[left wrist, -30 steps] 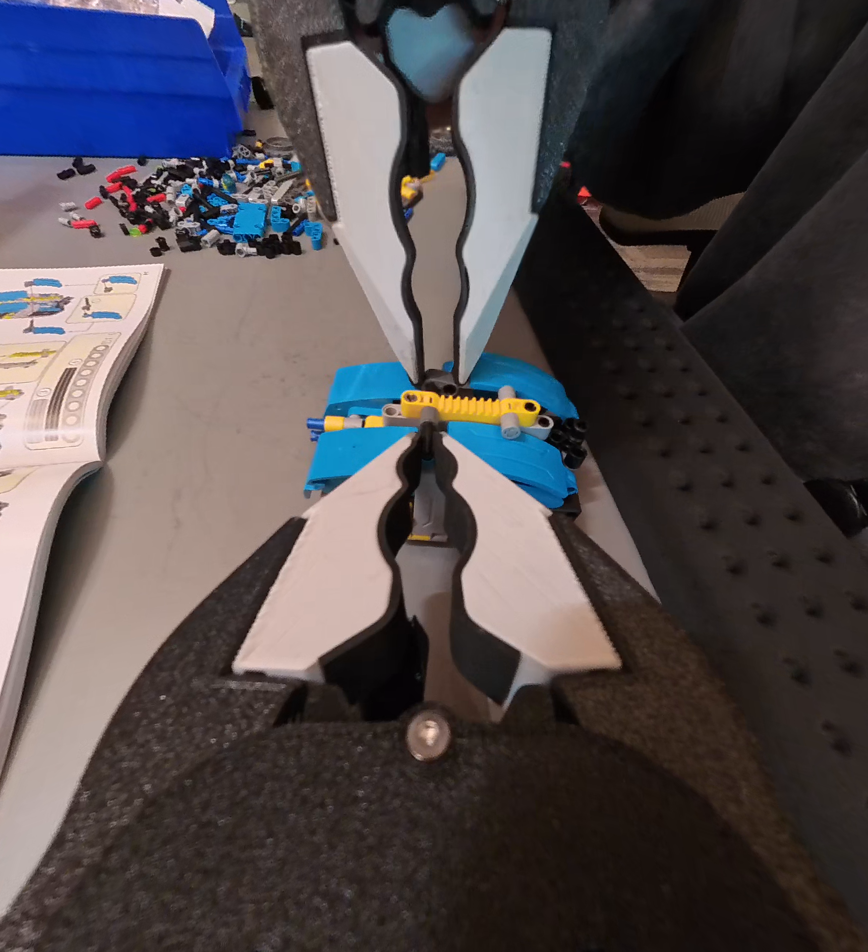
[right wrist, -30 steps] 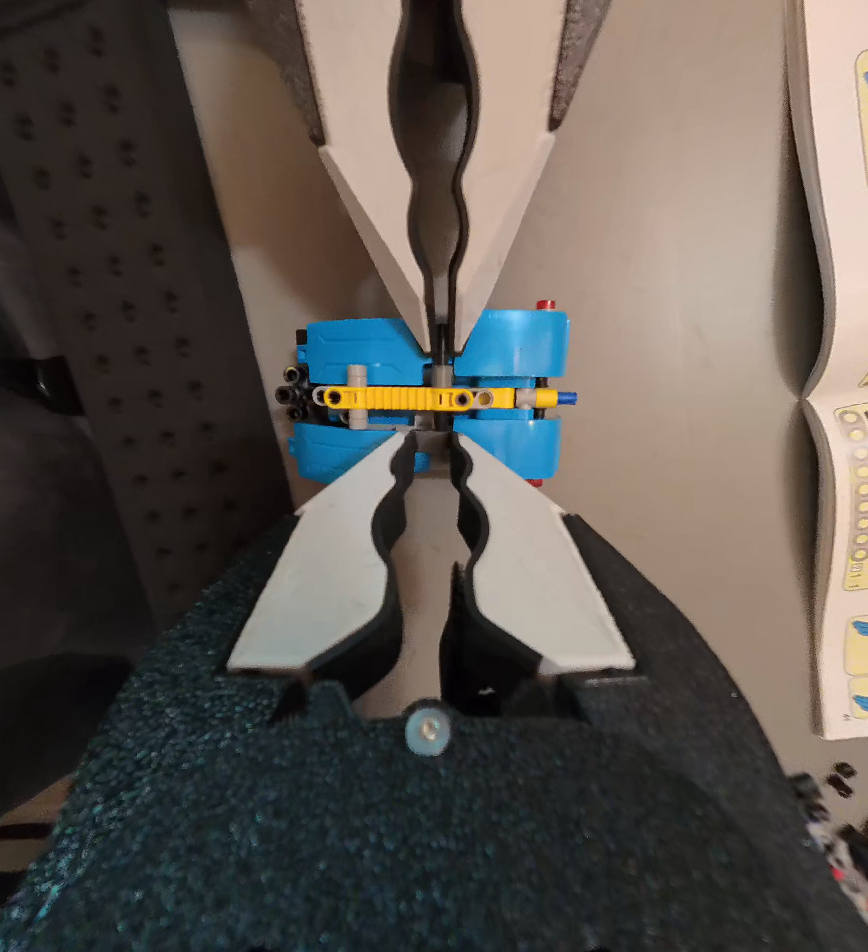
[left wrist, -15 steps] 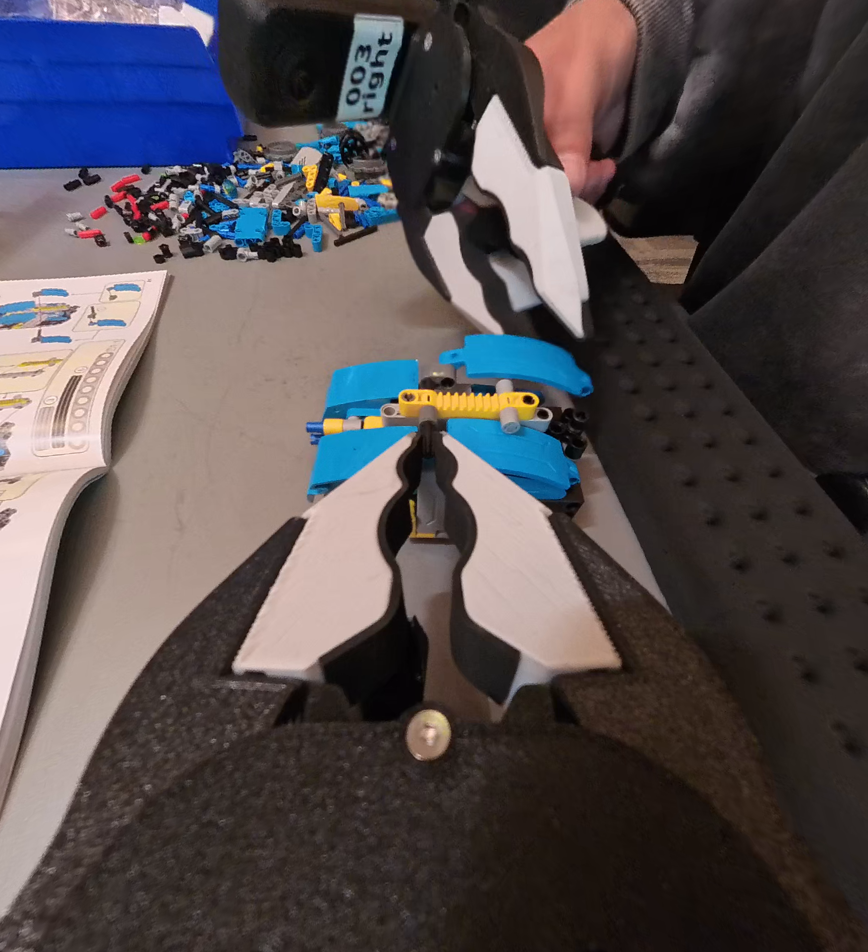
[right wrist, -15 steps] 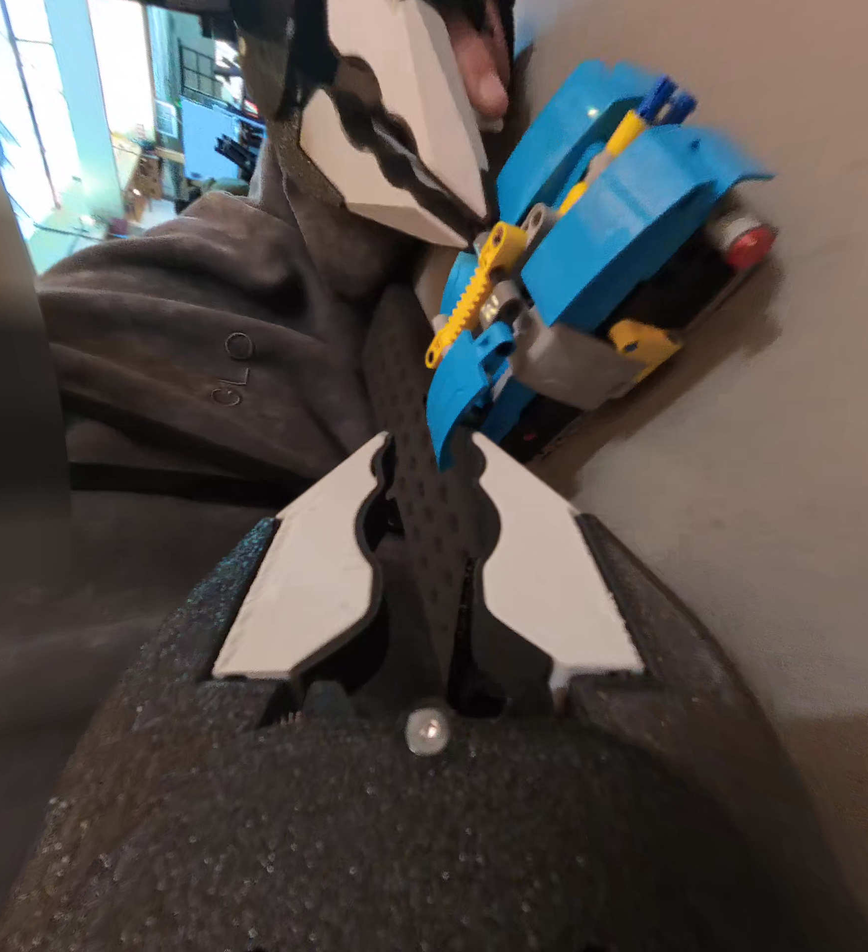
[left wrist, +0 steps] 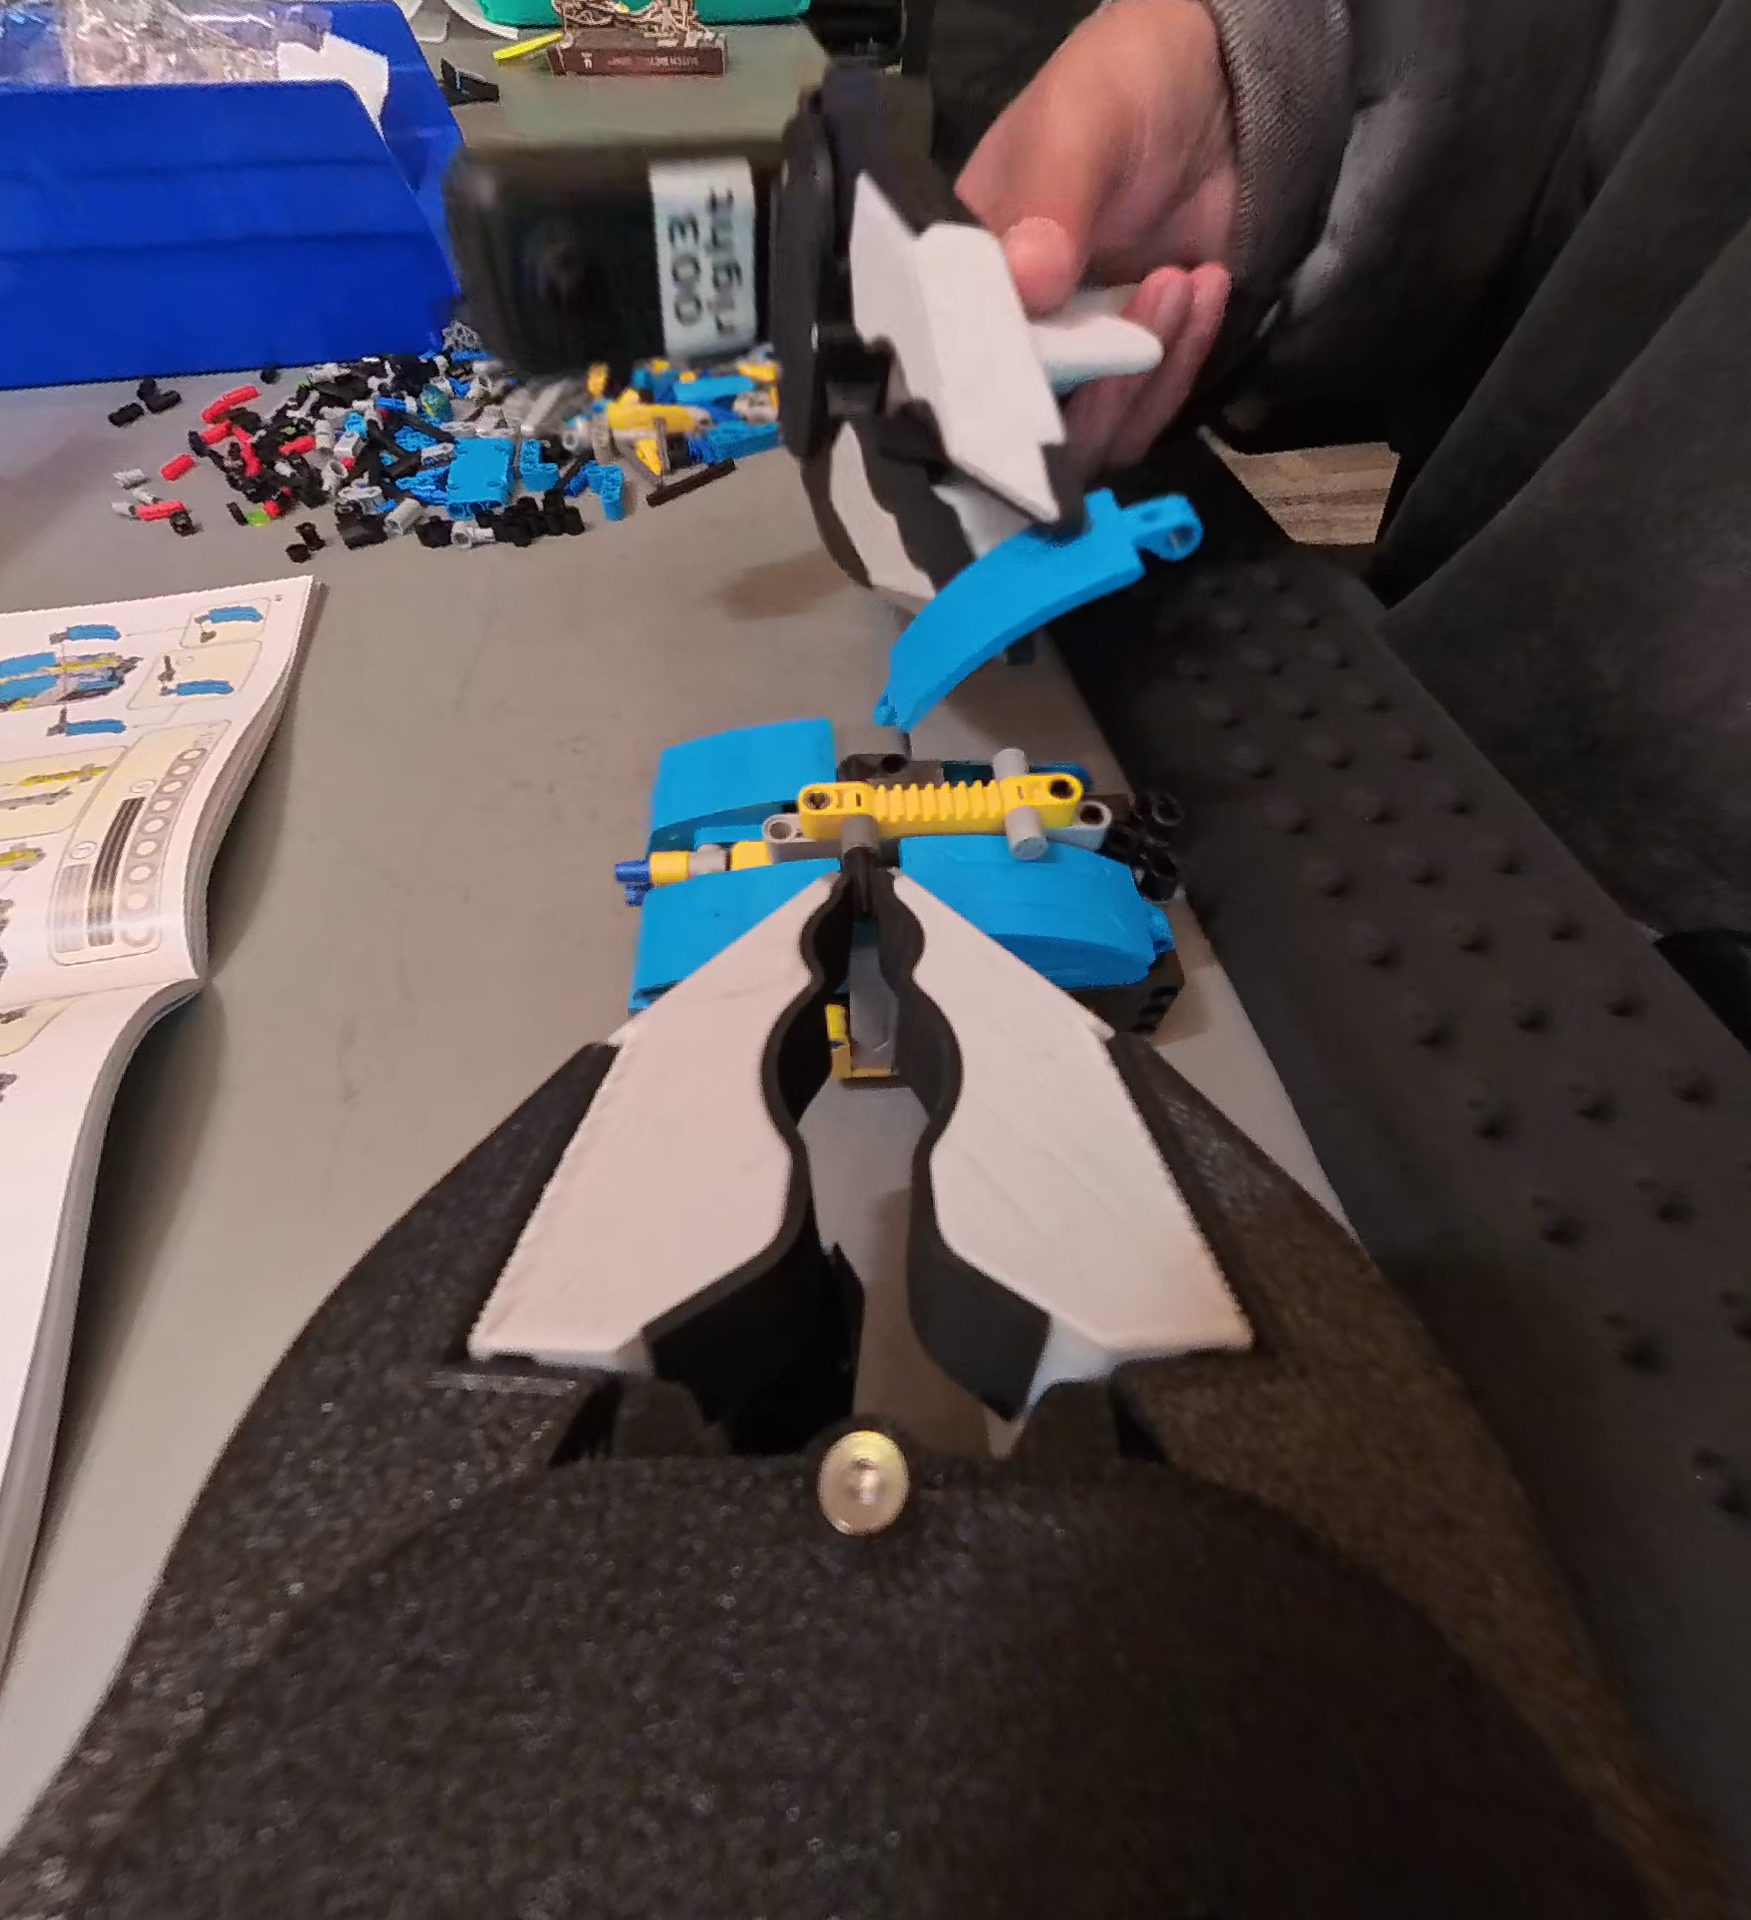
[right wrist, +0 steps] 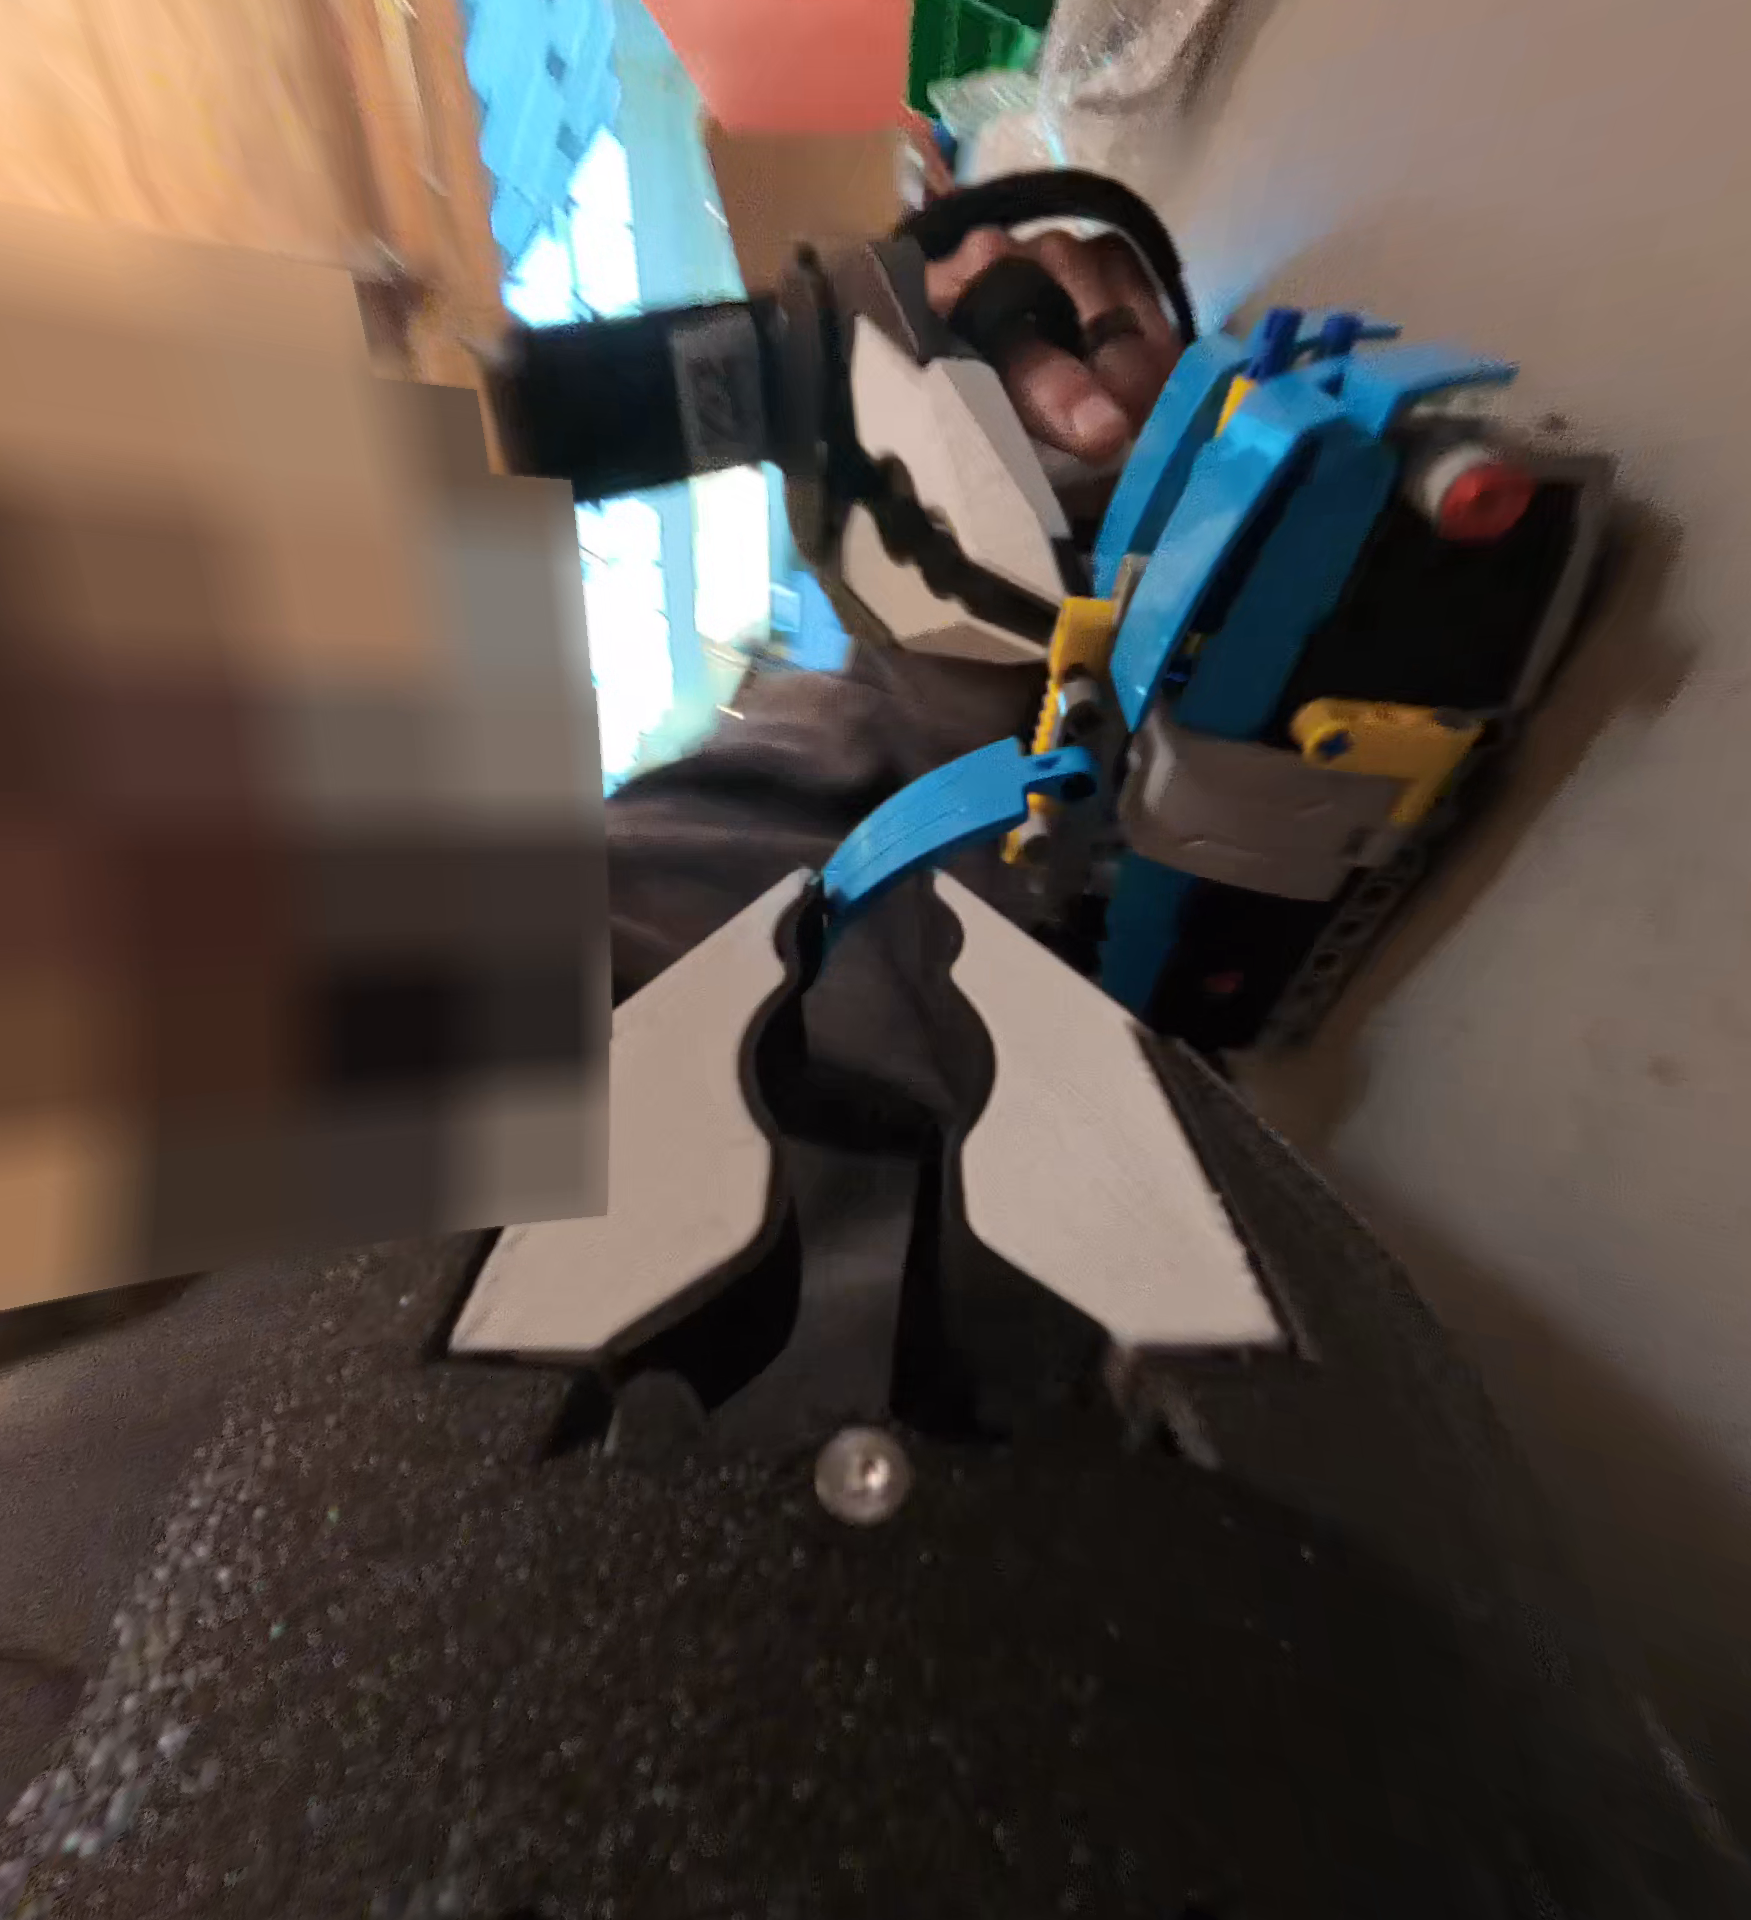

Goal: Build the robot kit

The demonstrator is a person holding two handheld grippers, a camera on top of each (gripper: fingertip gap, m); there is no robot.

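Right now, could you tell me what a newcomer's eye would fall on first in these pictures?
A curved blue panel hangs in the air, pinched in the right gripper above the blue and yellow brick model. The left gripper is shut on that model at the table's near edge. Behind lie scattered loose bricks and an open instruction booklet.

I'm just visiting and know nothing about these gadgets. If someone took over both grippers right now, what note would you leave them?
Left gripper: shut on a thin pin at the middle of the blue brick-built model, which sits on the grey table near its edge.
Right gripper: shut on a blue curved panel, held in the air above the model's far side, seemingly not touching it.
The yellow toothed rack lies across the model's top.
Nearby: open instruction booklet, pile of loose pieces, blue bin.
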